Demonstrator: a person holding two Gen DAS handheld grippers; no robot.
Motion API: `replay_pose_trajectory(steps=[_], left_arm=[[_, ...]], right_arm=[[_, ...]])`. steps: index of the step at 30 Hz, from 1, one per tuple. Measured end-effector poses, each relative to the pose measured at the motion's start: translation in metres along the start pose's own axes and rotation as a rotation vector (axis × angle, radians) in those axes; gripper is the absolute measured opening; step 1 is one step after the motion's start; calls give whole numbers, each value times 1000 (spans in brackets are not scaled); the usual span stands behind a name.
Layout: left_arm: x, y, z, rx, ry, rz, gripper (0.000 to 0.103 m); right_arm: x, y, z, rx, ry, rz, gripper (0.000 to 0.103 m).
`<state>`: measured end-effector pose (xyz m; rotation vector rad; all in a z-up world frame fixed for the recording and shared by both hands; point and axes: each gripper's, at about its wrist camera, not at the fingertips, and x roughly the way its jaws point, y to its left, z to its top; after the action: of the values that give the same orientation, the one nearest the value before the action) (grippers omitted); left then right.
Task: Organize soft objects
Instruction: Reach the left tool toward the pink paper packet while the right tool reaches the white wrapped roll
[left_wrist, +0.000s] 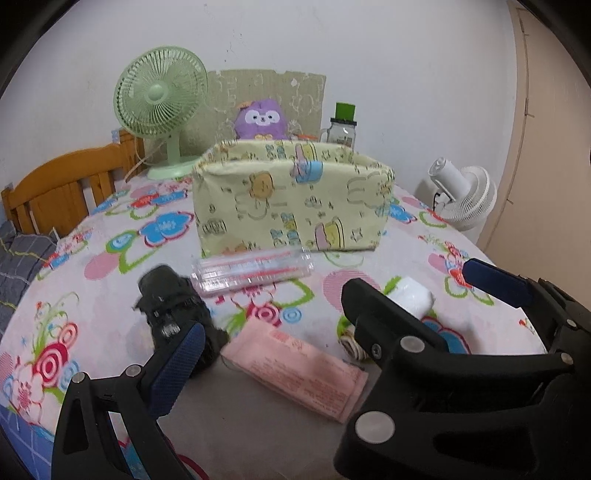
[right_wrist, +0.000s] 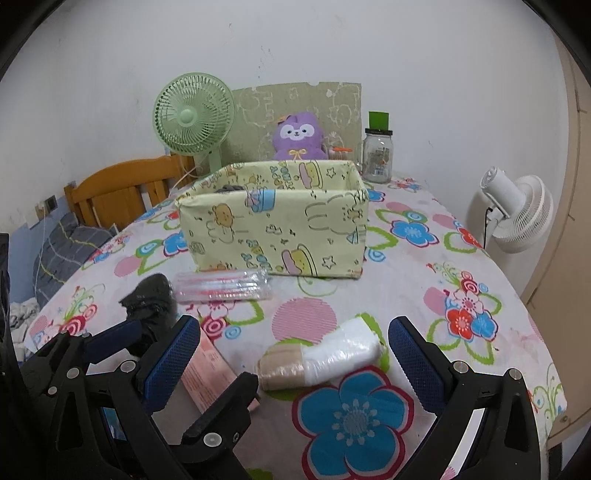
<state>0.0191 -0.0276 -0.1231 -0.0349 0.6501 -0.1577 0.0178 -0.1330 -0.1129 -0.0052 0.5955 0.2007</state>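
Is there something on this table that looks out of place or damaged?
Nothing looks damaged or spilled. The black item, pink packet, clear plastic case and wrapped roll lie loose at different angles in front of the fabric box, not yet put away.

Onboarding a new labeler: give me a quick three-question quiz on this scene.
1. True or false: the left hand-held gripper is shut on the pink packet.
2. What lies between the right hand-held gripper fingers? A) plush B) wrapped roll C) jar
3. Fill in: the clear case lies in front of the yellow ____.

Key
1. False: it is open, holding nothing.
2. B, the wrapped roll, still on the tablecloth.
3. Box.
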Motion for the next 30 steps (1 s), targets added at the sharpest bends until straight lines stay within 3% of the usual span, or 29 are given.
replay_pose_trajectory(steps=[18, 30], left_arm=[[17, 4, -26, -44, 82, -23, 103], [22, -2, -24, -36, 85, -36, 103]], right_arm=[[11, -9, -22, 24, 47, -21, 103], [12, -18, -19, 36, 46, -32, 103]])
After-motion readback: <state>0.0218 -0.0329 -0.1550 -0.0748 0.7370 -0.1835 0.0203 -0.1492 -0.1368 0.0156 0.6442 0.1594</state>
